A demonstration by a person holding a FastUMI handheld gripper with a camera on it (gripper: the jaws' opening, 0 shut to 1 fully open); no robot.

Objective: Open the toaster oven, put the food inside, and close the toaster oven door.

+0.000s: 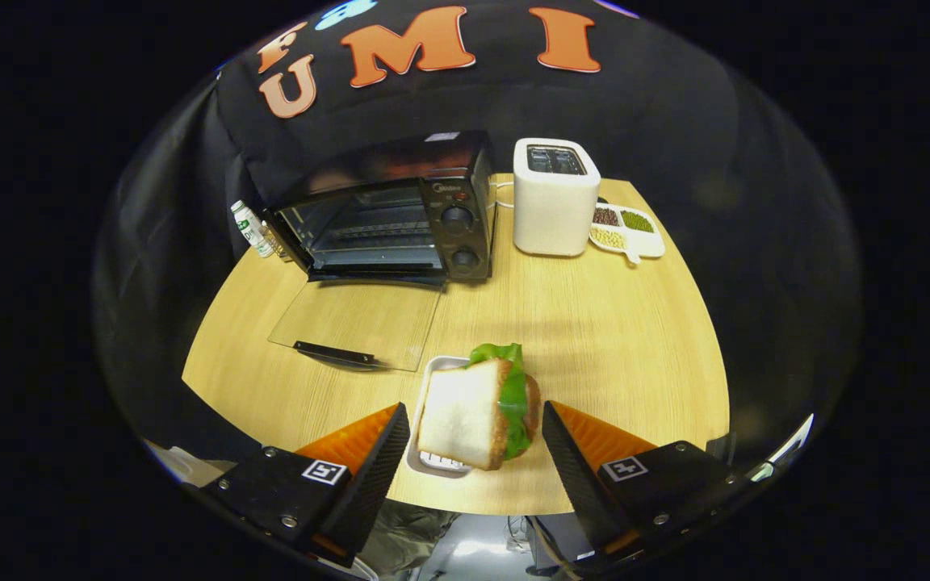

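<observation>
Sandwich [477,411] hiding most of small white tray [433,460]; jaws wide apart, not touching it; toaster oven [388,214] door down flat; bare table [594,323] between.

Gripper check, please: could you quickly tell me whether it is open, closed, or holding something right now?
Gripper: open, its fingers on either side of the sandwich on the tray, not pressing on it.
</observation>
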